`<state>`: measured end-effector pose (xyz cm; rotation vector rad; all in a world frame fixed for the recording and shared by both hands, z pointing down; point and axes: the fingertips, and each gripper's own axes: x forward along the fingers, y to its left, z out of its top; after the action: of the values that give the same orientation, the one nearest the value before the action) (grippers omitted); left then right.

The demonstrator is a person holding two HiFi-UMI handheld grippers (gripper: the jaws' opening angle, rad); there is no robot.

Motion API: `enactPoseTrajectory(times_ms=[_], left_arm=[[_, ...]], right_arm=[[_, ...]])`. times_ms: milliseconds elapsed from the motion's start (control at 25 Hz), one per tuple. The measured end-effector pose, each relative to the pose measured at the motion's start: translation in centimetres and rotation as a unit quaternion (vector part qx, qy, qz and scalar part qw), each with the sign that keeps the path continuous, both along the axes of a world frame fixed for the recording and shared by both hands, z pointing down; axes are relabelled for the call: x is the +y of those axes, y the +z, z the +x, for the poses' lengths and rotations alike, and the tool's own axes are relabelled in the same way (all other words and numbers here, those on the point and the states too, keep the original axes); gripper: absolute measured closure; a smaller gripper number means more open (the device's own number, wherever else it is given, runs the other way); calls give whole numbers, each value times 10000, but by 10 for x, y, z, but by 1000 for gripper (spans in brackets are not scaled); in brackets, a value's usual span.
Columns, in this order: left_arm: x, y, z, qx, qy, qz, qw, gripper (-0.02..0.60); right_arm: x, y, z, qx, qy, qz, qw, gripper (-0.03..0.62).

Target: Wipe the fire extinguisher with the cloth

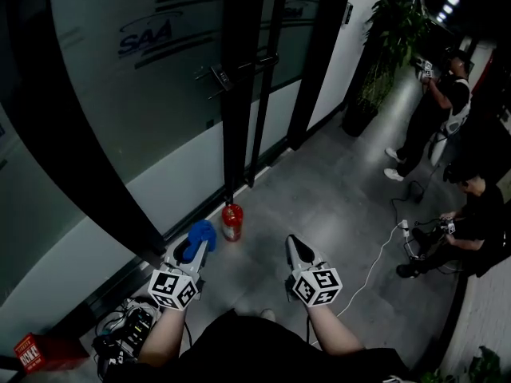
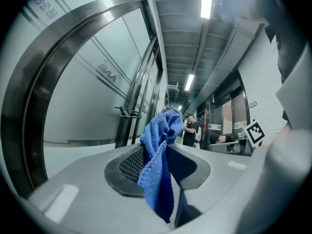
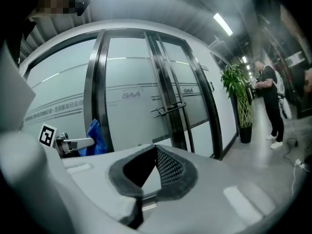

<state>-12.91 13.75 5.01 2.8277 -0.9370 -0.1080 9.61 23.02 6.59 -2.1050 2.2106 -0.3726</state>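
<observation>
Your left gripper (image 1: 196, 250) is clamped on the blue cloth (image 1: 201, 234). In the left gripper view the fabric is pinched between the two pads. It bunches up above the tips, and a tail hangs down toward the camera.

Your right gripper (image 1: 293, 244) has its jaws brought together at the tips. The right gripper view shows bare ribbed pads meeting, with nothing between them.

The fire extinguisher (image 1: 231, 223) is small and red. It stands upright on the grey floor (image 1: 335, 190) at the foot of the dark door frame (image 1: 235, 94). From the cloth it sits at about two o'clock, just beside it, with a sliver of floor showing between them. Your right gripper is out at four o'clock from the extinguisher, clearly apart from it.

The frosted glass wall (image 1: 120, 94) fills your ten-to-twelve o'clock. A potted plant (image 1: 383, 46) stands at one o'clock. At two o'clock a person (image 1: 435, 110) is standing, and at three o'clock another person (image 1: 471, 230) is crouching. A white cable (image 1: 375, 266) trails across the floor toward the crouching one. Down at eight o'clock a red box (image 1: 32, 351) lies against the wall.
</observation>
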Motion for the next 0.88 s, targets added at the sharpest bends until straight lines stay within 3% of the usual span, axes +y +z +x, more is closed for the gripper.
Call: enactPoseTrajectory(times_ms=[200,440,600,880], left_arm=[[11,-6,32,119,199,35,9997,456],[22,-29,49,419,-135,198,9988,456],[30,-30,40,253,-423,443,9978,456],[29,-29,40,105,-440,533,9976,456]], right_arm=[[11,-7,17,119,80,148,9998,591],[18,-14,24,105,-100,274,9995,591],[21,-17,11,106,-382,447,9982,591],[8,-6,9,191,-529,267,9981,591]])
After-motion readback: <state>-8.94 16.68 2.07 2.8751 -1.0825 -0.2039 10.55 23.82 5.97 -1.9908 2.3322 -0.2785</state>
